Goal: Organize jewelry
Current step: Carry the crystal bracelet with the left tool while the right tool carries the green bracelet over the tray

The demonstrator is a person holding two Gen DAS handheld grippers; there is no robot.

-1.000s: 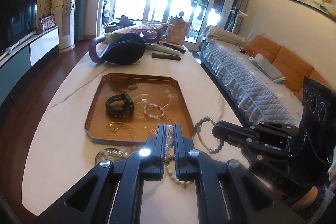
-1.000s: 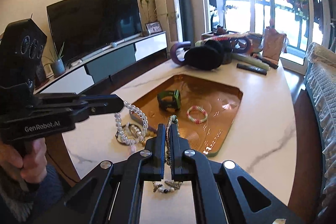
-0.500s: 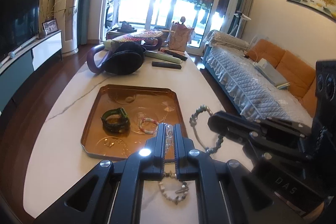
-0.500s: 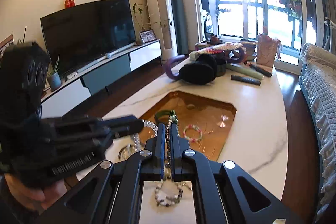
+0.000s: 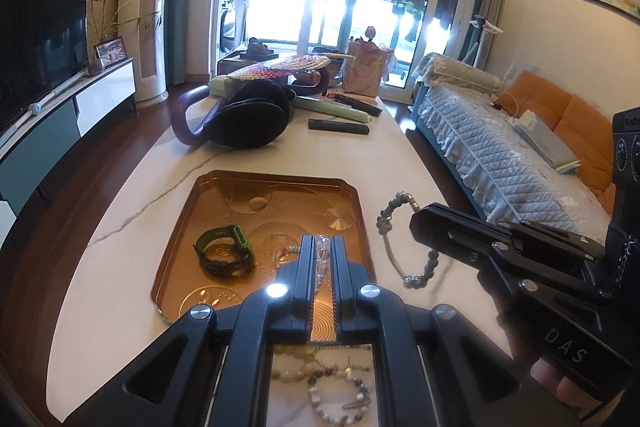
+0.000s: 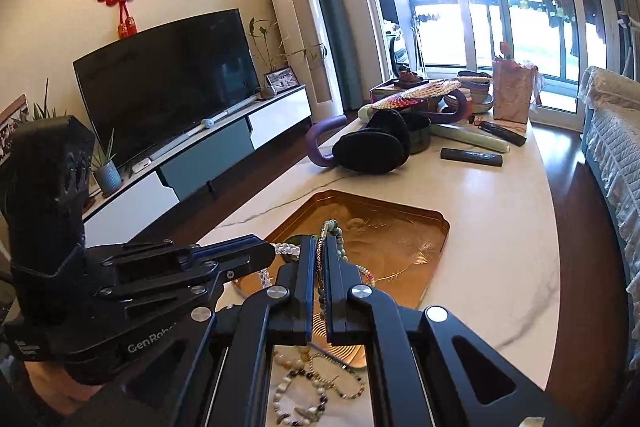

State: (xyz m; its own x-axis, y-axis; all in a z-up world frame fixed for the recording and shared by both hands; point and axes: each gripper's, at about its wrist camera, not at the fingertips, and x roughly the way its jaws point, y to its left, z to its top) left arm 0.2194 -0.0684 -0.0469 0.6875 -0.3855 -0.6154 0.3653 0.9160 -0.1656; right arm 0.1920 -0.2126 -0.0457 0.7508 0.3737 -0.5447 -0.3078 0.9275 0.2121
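A copper tray (image 5: pixel 224 187) lies on the white marble table and holds a green watch (image 5: pixel 224 251) and a pink bead bracelet (image 5: pixel 286 253). My left gripper (image 5: pixel 322 247) is shut on a clear bead bracelet (image 5: pixel 321 259), lifted over the tray's near edge. My right gripper (image 6: pixel 319 251) is shut on a green bead bracelet (image 5: pixel 390 223) with a silver bar, which dangles to the right of the tray. In the right wrist view the green bead bracelet (image 6: pixel 334 227) hangs over the tray (image 6: pixel 400 227). Several loose bracelets (image 5: pixel 320 379) lie on the table below the grippers.
At the table's far end sit black earmuffs (image 5: pixel 248 119) with a purple band, a remote (image 5: pixel 338 126), a woven fan (image 5: pixel 280 67) and a pink bag (image 5: pixel 364 73). A sofa (image 5: pixel 500 147) runs along the right, a TV cabinet (image 6: pixel 208 147) along the left.
Both grippers have risen and drawn back from the tray, each carrying its bracelet. The loose bracelets on the table have come into view beneath them.
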